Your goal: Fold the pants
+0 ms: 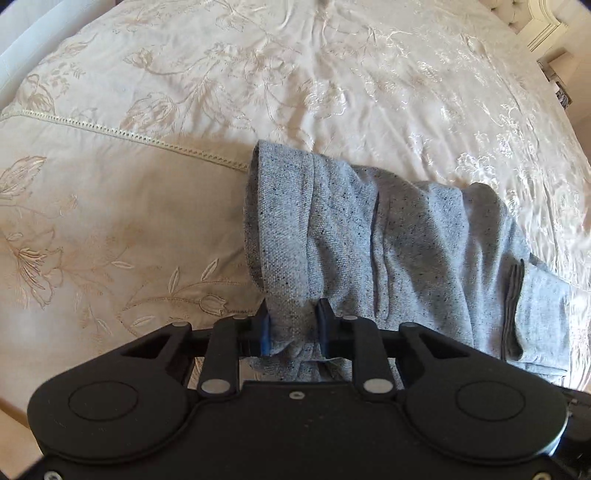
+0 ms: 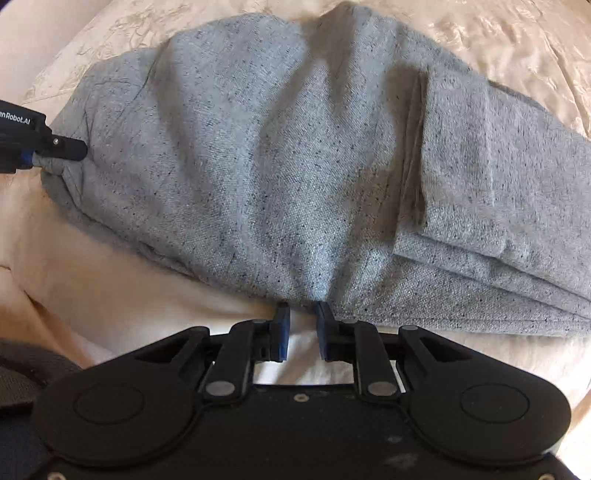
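Note:
Grey speckled pants [image 1: 388, 240] lie folded in a bundle on the cream embroidered bedspread [image 1: 147, 206]. My left gripper [image 1: 293, 314] is shut on the pants' near left corner, with cloth bunched between its fingers. In the right wrist view the pants [image 2: 295, 166] fill the middle, with stacked folded layers at the right. My right gripper [image 2: 303, 314] is open at the pants' near edge, with no cloth between its fingers. The left gripper [image 2: 55, 147] shows there at the far left, clamped on the cloth.
The bedspread [image 2: 147, 295] spreads all round the pants. A lace seam [image 1: 129, 134] crosses it at the left. A white headboard [image 1: 543, 22] and some furniture stand at the far right. Dark cloth [image 2: 22, 369] shows at the lower left of the right wrist view.

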A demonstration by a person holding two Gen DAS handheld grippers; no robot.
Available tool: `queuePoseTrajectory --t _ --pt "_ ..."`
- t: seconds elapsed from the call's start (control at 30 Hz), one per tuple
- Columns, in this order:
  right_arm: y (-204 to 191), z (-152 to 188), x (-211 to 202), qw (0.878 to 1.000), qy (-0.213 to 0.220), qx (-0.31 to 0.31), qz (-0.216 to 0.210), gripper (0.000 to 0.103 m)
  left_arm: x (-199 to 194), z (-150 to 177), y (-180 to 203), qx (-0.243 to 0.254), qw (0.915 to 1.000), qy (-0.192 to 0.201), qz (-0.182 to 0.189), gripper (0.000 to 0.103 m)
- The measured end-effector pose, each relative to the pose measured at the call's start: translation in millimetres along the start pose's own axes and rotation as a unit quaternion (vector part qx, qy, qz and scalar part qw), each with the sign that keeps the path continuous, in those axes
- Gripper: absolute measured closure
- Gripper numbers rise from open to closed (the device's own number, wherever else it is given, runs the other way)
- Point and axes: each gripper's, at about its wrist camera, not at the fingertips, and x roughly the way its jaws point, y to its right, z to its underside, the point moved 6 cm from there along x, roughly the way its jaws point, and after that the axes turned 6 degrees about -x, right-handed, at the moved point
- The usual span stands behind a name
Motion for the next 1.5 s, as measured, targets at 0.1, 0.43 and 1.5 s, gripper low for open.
queuePoseTrajectory --t 0.1,0.43,1.5 --pt "15.9 -26.7 -26.4 0.997 0.06 0.051 -0.013 0.084 0.3 -3.2 -0.3 -0.001 1.0 -0.003 0.005 0.073" --pt "59.6 -137.4 21.6 0.991 0.095 0.088 0.017 0.084 23.1 -0.5 -11.4 0.023 0.9986 -0.042 -0.021 0.052" --pt "5.5 -0.9 -22.6 0.994 0.059 0.075 -0.049 0.084 -33.0 -7.4 48.8 0.041 0.9991 0.014 0.005 0.07"
